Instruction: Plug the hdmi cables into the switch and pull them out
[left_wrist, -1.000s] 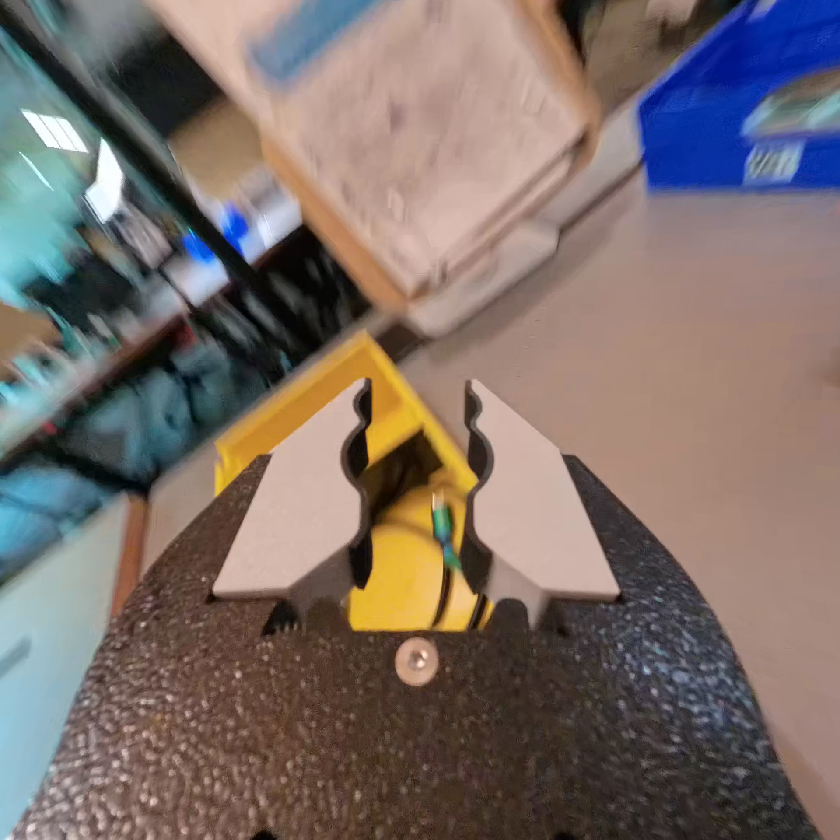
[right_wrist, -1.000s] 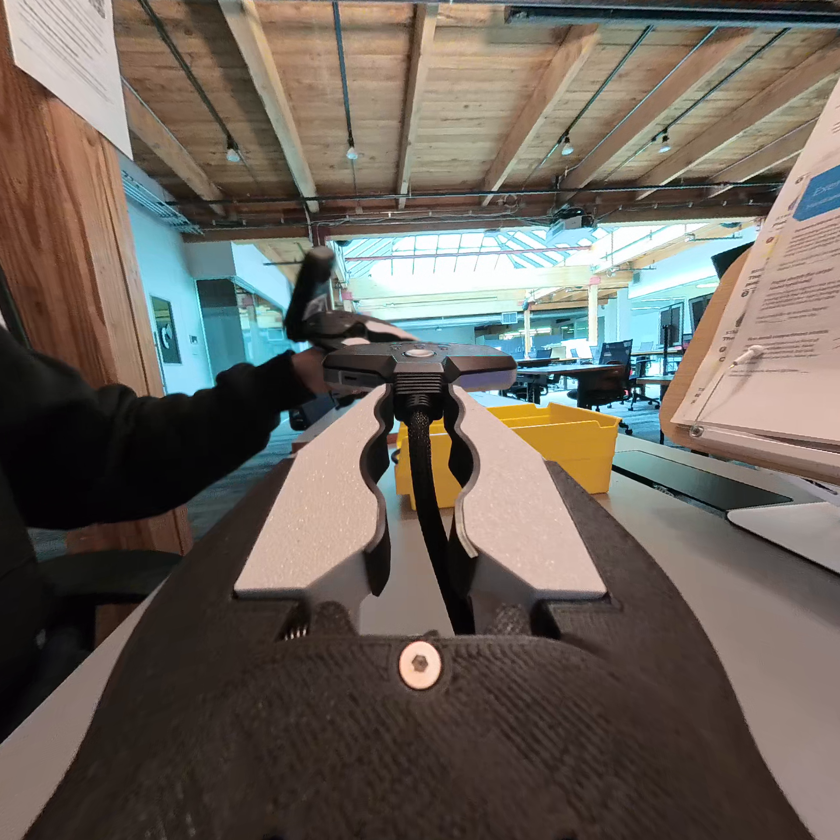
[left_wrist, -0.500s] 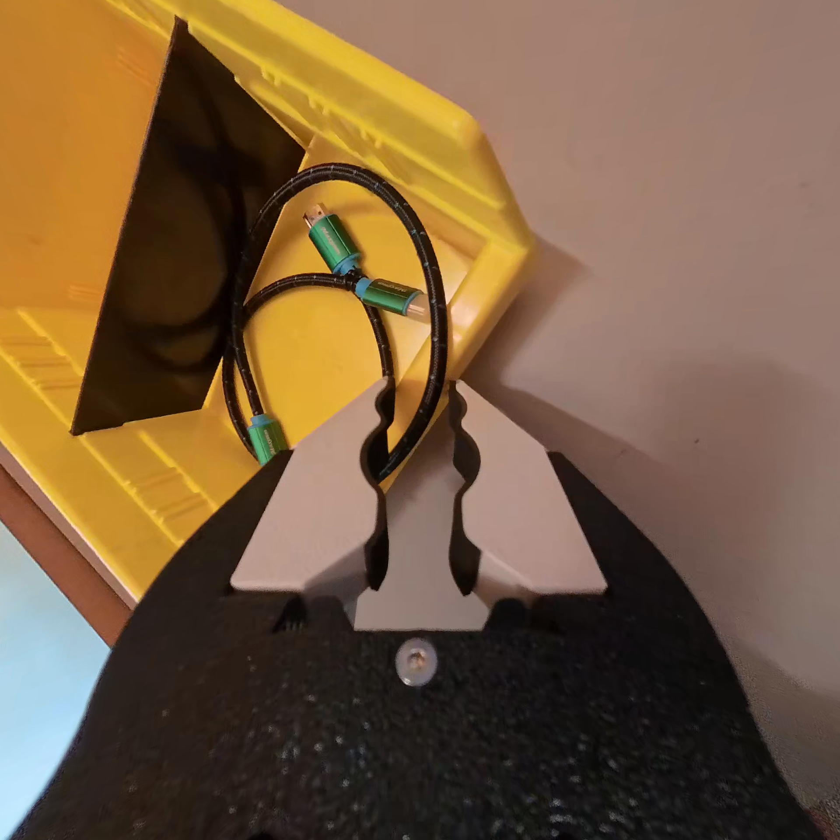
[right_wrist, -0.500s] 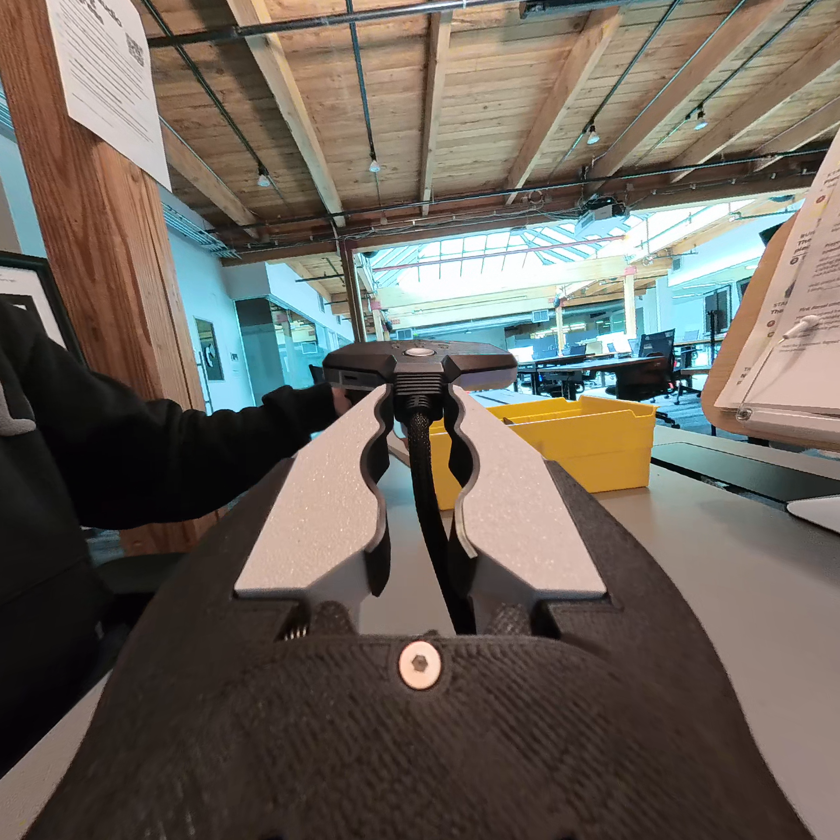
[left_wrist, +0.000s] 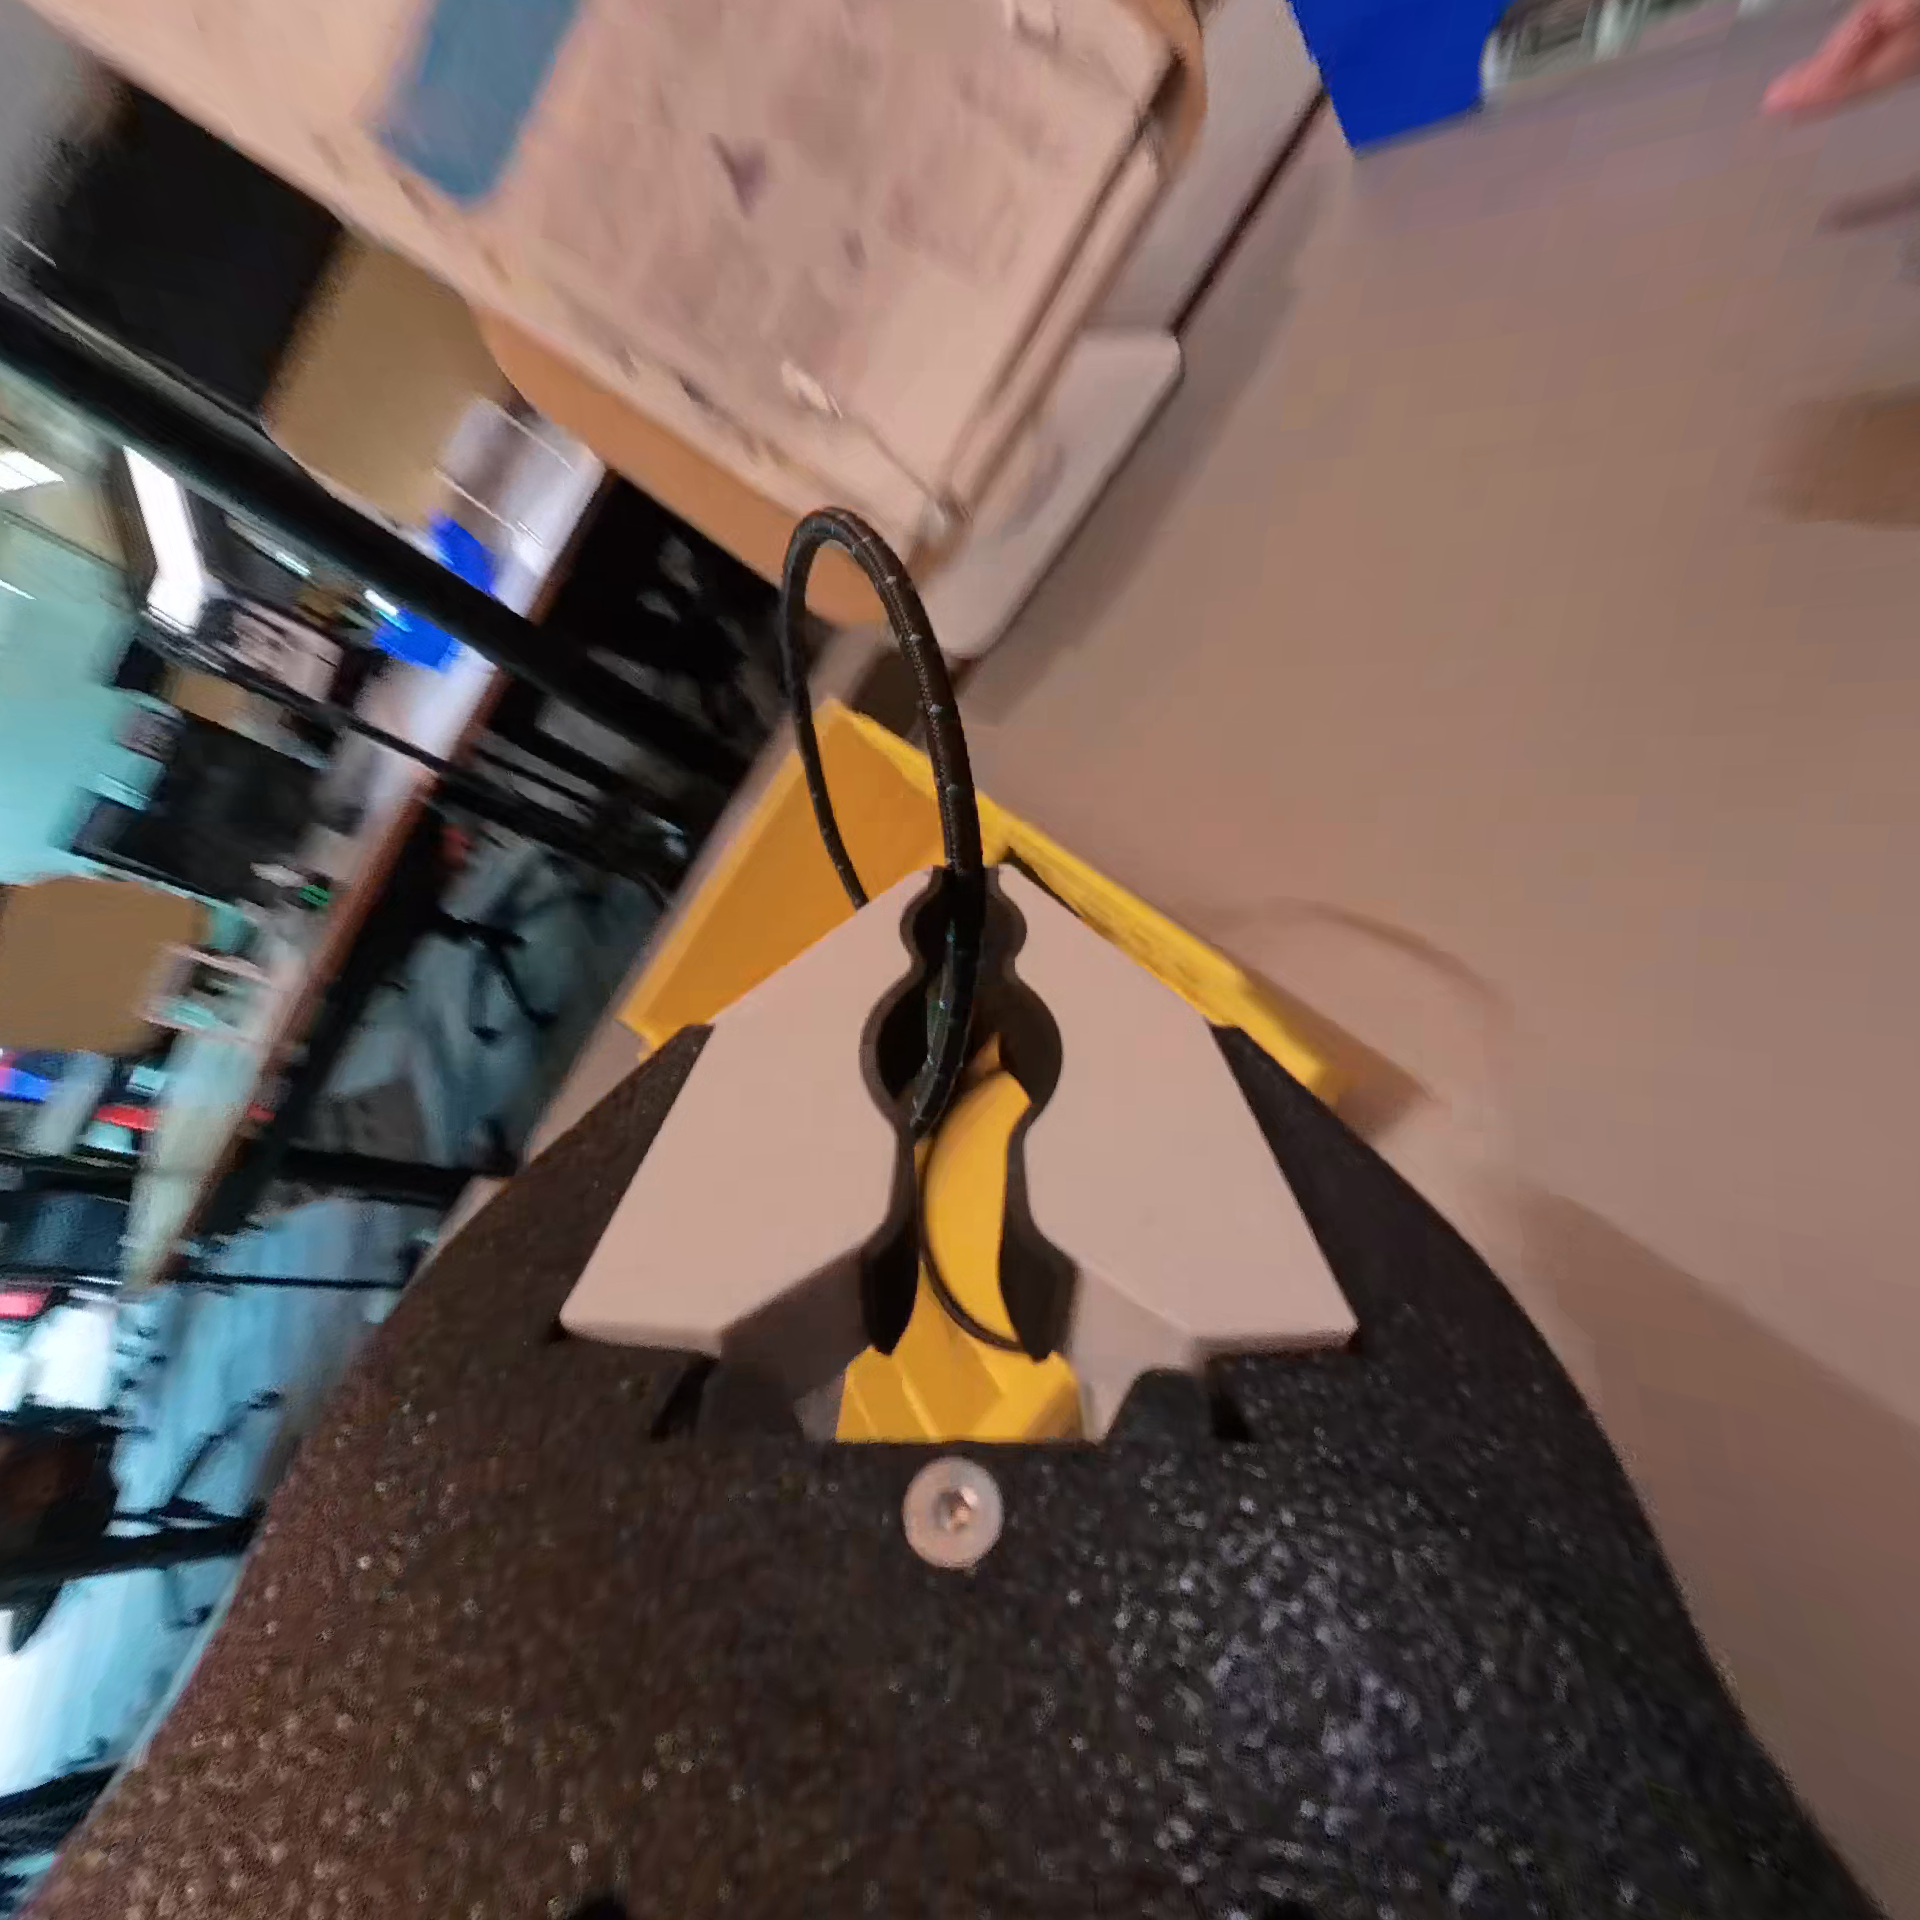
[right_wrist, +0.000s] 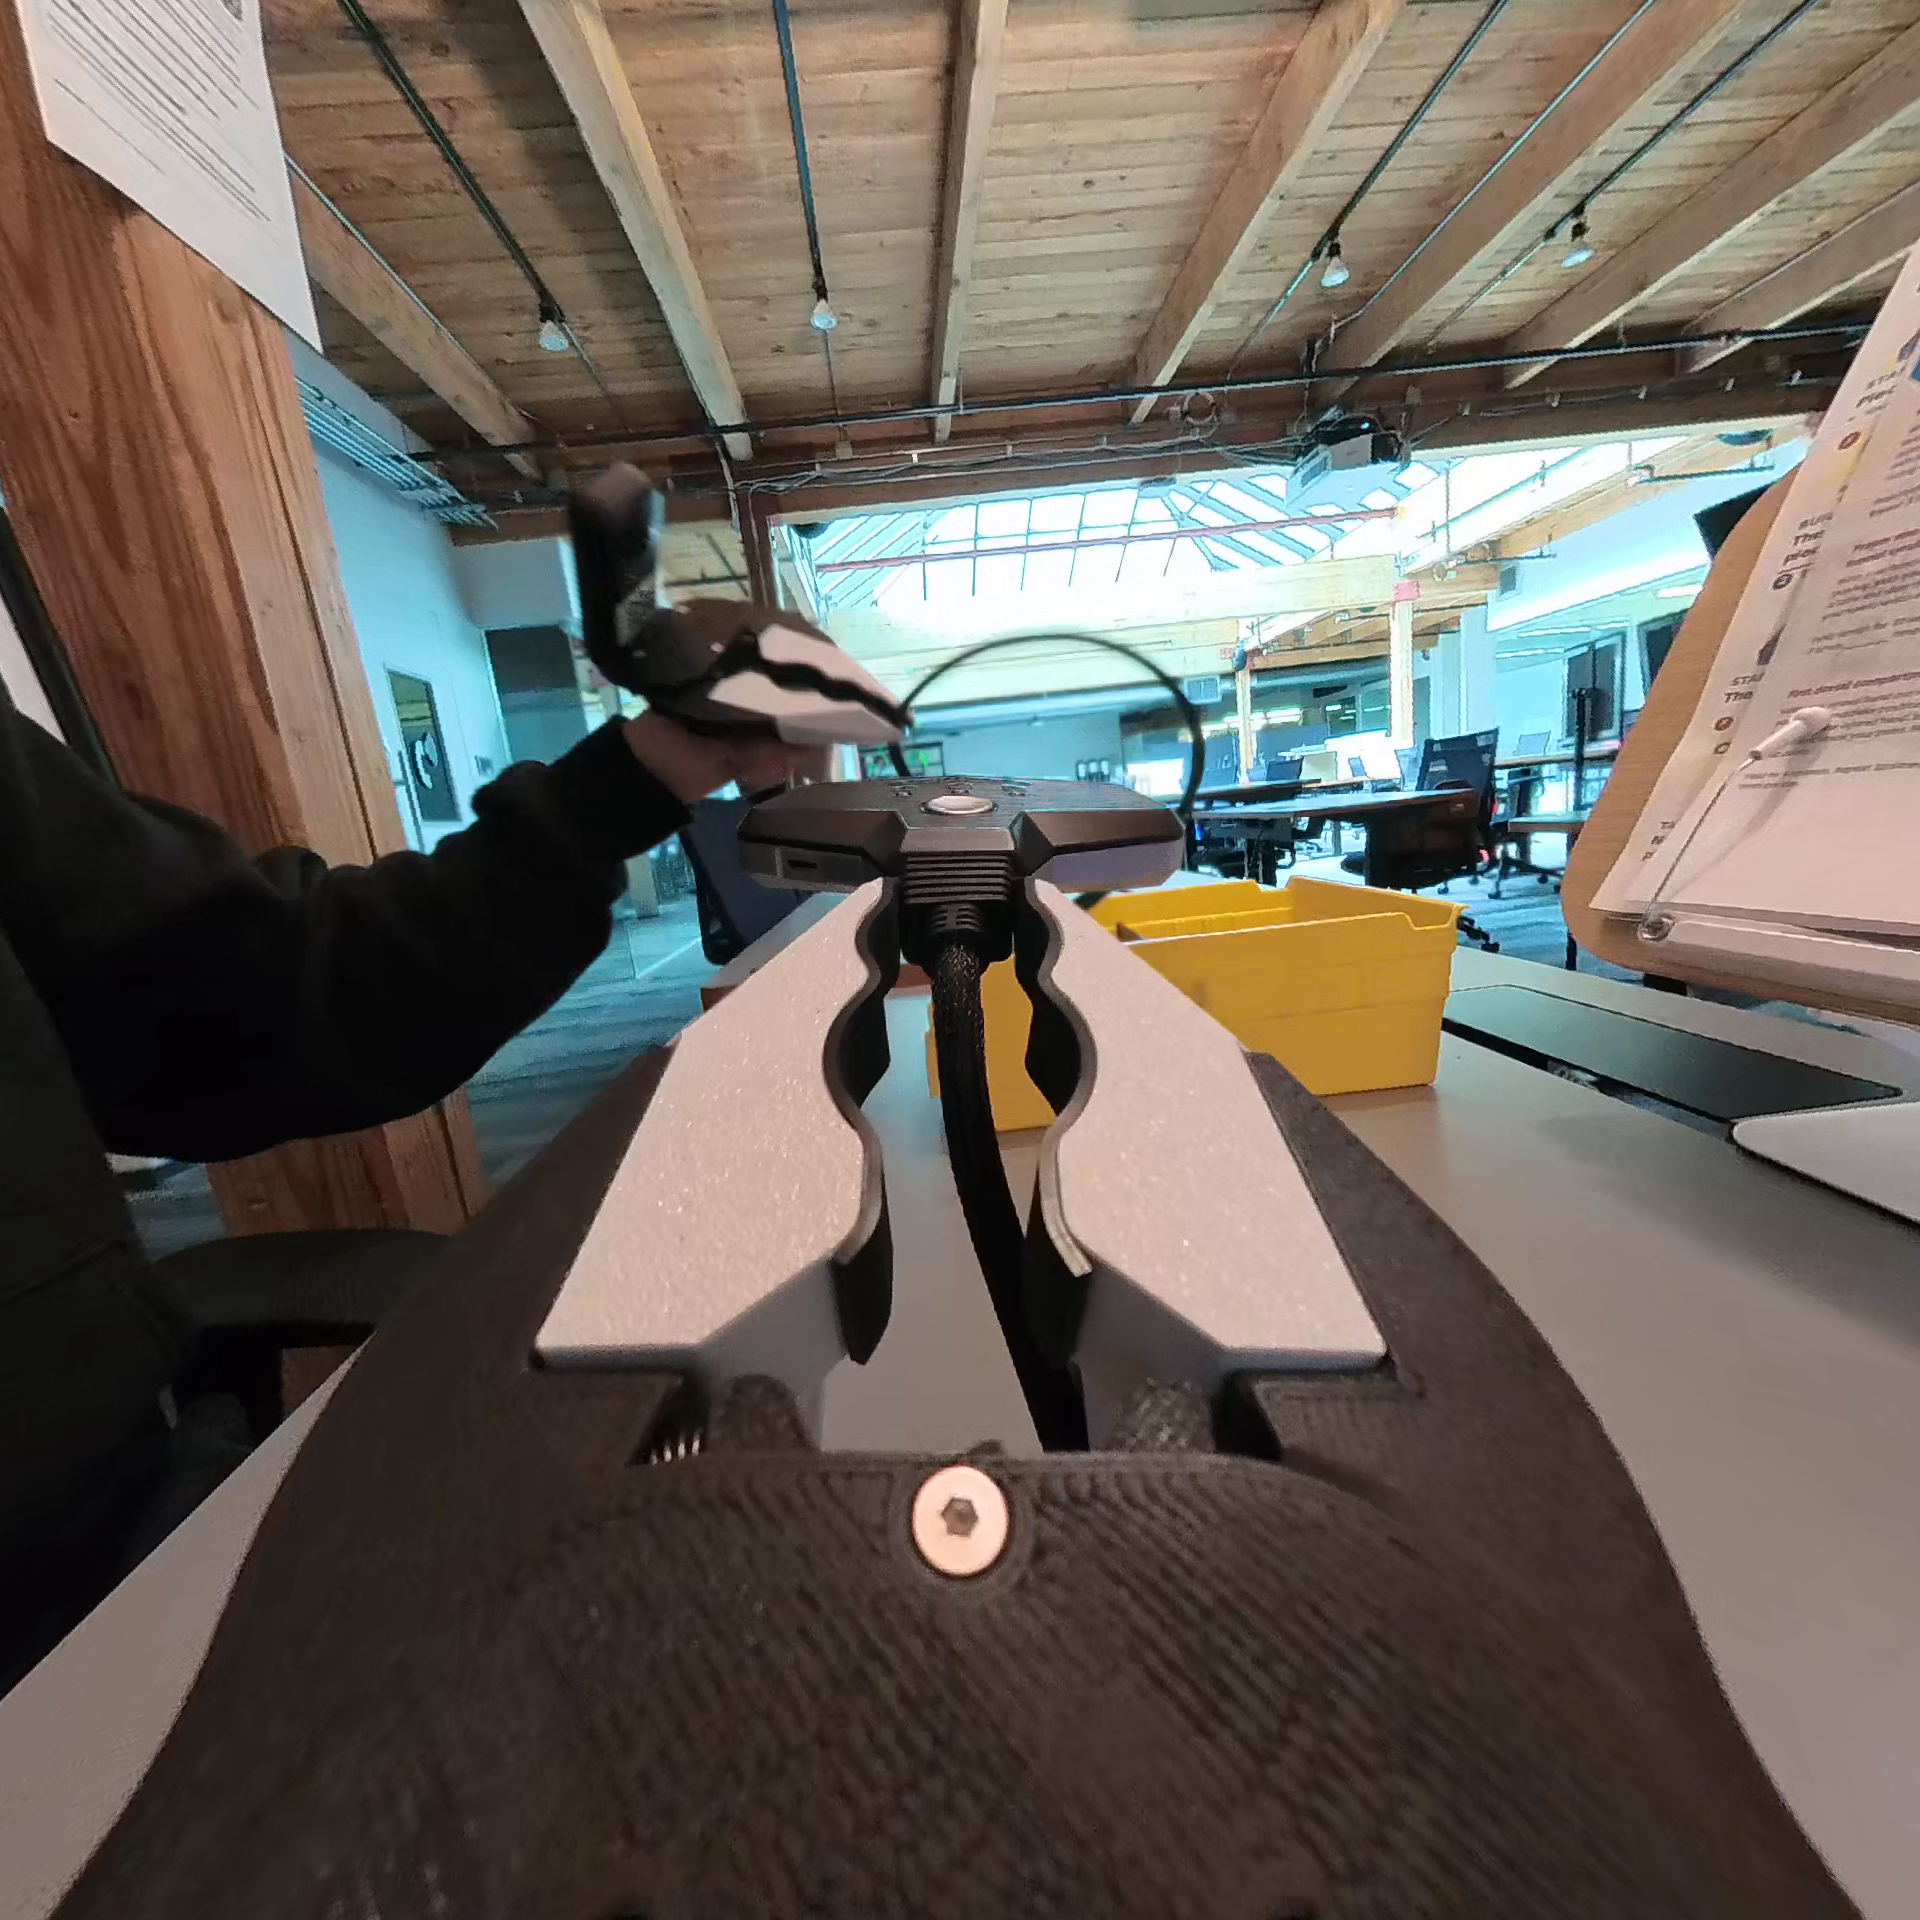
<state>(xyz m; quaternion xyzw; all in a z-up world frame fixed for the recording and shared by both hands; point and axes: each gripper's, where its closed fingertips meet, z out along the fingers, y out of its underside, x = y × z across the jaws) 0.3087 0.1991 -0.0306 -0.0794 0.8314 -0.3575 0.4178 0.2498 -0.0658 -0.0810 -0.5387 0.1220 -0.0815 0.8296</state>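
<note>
My right gripper (right_wrist: 958, 914) is shut on the black plug collar of the black HDMI switch (right_wrist: 961, 826) and holds it level above the table; its braided pigtail cable (right_wrist: 977, 1122) runs back between my fingers. My left gripper (left_wrist: 961, 894) is shut on a black braided HDMI cable (left_wrist: 935, 707), which arcs up in a loop above the yellow bin (left_wrist: 831, 831). In the right wrist view the left gripper (right_wrist: 894, 717) is raised behind and left of the switch, with the cable loop (right_wrist: 1081, 649) curving over the switch. The cable's plugs are hidden.
The yellow bin (right_wrist: 1309, 987) stands on the grey table (right_wrist: 1662, 1247) behind the switch. A clipboard stand with papers (right_wrist: 1787, 727) is at the right, with its white base (left_wrist: 1081, 468) in the left wrist view. A wooden post (right_wrist: 156, 623) and the person's dark sleeve (right_wrist: 312, 935) are at the left.
My left gripper closed on a cable that lay in the yellow bin and lifted it up out of the bin. The right gripper stayed shut on the switch and barely moved.
</note>
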